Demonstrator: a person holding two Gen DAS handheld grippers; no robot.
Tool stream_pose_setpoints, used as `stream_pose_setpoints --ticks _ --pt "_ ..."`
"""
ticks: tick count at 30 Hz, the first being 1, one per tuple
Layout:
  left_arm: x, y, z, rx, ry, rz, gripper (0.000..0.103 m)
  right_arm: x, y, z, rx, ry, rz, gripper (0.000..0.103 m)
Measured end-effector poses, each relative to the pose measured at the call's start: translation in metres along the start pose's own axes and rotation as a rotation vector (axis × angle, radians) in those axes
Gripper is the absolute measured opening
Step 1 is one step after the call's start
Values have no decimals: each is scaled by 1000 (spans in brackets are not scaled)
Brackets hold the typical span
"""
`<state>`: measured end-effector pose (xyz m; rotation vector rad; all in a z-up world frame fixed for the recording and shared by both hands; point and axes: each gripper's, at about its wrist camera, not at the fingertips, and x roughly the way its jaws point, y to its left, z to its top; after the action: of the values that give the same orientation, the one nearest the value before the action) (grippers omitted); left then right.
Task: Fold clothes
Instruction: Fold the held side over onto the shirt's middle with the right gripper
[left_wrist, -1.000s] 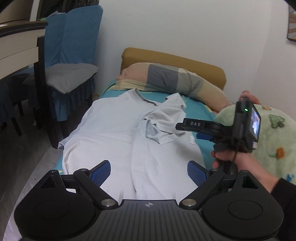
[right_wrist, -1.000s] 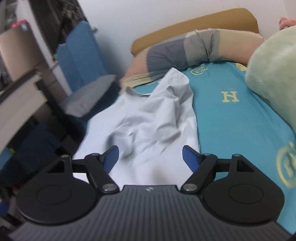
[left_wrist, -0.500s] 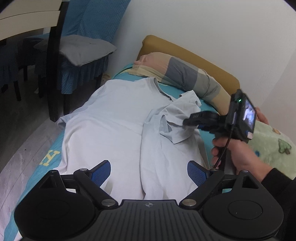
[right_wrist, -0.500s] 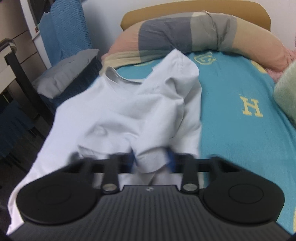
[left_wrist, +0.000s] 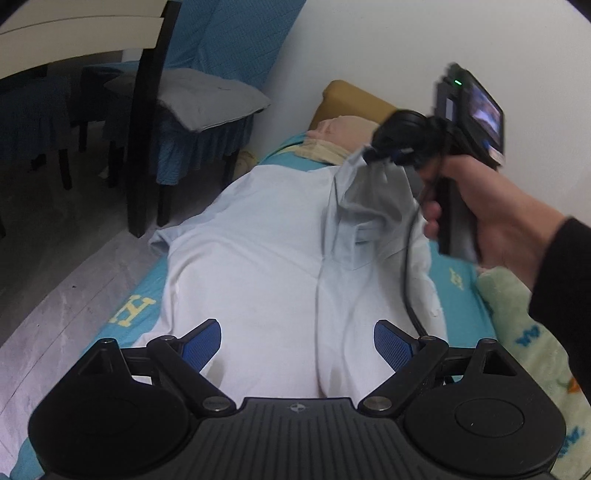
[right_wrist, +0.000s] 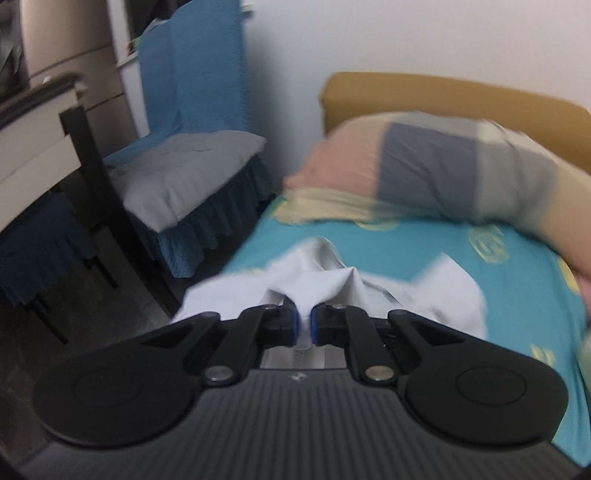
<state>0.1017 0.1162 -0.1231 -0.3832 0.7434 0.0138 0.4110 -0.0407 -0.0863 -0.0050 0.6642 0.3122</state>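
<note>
Two tools: right tool (right_wrist: 303, 325) raised, clenching shirt (left_wrist: 258, 266); left tool (left_wrist: 297, 345) spread.

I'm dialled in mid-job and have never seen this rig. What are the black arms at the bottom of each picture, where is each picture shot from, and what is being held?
There is no robot: a person holds a handheld claw in each hand, each with a camera looking along its two fingers.

In the left wrist view, the left claw stands open and empty over a pale blue shirt spread on a bed with a teal sheet. The same view shows the person's right hand gripping the right claw.

In the right wrist view, that right claw is shut on the shirt's cloth and holds it raised above the bed. Its jaws have just been closing on it. A striped pillow lies at the head.
</note>
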Motion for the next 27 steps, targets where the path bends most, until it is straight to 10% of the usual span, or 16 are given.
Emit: stream_pose_setpoints --ticks 5,6,8,9,17,20,24,27 --pt "7 14 1 -45 9 47 91 52 29 -4 -24 31 29 18" --pt "8 16 2 -54 10 54 91 57 29 -6 -2 34 54 27" --pt "9 17 3 -62 10 59 91 55 30 -14 17 -2 76 86" --pt "10 15 3 -61 11 59 91 50 30 -18 18 -34 78 91" --pt "2 12 3 -49 -4 59 91 5 1 -52 39 -103 87 89" --pt "0 17 5 -67 -7 69 91 -2 -12 -74 74 -45 91 67" --pt "-4 19 5 -74 -14 77 91 0 -8 -97 9 7 100 64" --pt "-5 19 7 -69 -22 89 91 10 11 -98 -91 28 89 15"
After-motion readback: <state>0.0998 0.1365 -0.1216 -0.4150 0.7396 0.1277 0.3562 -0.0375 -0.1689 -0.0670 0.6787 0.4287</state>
